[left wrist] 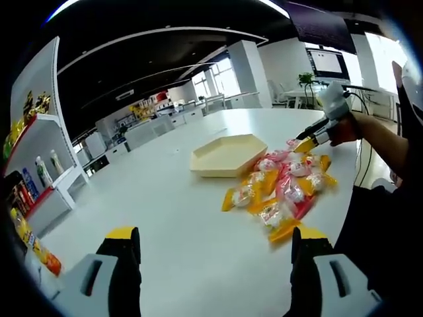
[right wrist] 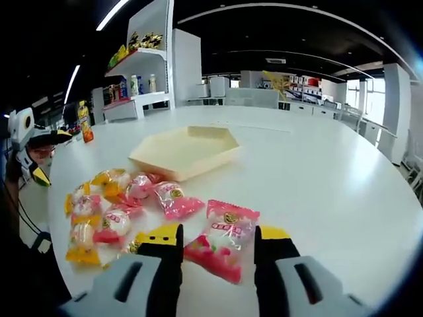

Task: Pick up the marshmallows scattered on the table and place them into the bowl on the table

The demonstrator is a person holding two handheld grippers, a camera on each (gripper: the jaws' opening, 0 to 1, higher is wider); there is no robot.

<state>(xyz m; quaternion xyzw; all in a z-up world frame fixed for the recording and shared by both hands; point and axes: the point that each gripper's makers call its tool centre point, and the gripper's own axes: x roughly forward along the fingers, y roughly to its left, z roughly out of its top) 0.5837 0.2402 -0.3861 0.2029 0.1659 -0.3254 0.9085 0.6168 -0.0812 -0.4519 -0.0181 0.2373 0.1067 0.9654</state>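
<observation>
The bowl [left wrist: 228, 155] [right wrist: 185, 153] is a shallow cream hexagonal tray on the white table. Beside it lies a heap of pink and yellow marshmallow packets [left wrist: 284, 188] [right wrist: 112, 205]. In the right gripper view, my right gripper [right wrist: 218, 243] has its jaws half closed against both sides of a pink marshmallow packet [right wrist: 223, 246] at the edge of the heap. That gripper [left wrist: 309, 142] also reaches in over the heap's far end in the left gripper view, held by a hand. My left gripper [left wrist: 215, 243] hovers wide open over bare table, short of the heap. It appears again at the left rim [right wrist: 39, 175].
A white shelf unit with bottles and snack bags [left wrist: 36, 165] [right wrist: 135, 82] stands beyond the table. The round table edge [right wrist: 370, 277] curves close on the right. Office desks and windows [left wrist: 211, 86] lie far behind. The person's dark clothing [left wrist: 377, 224] borders the heap.
</observation>
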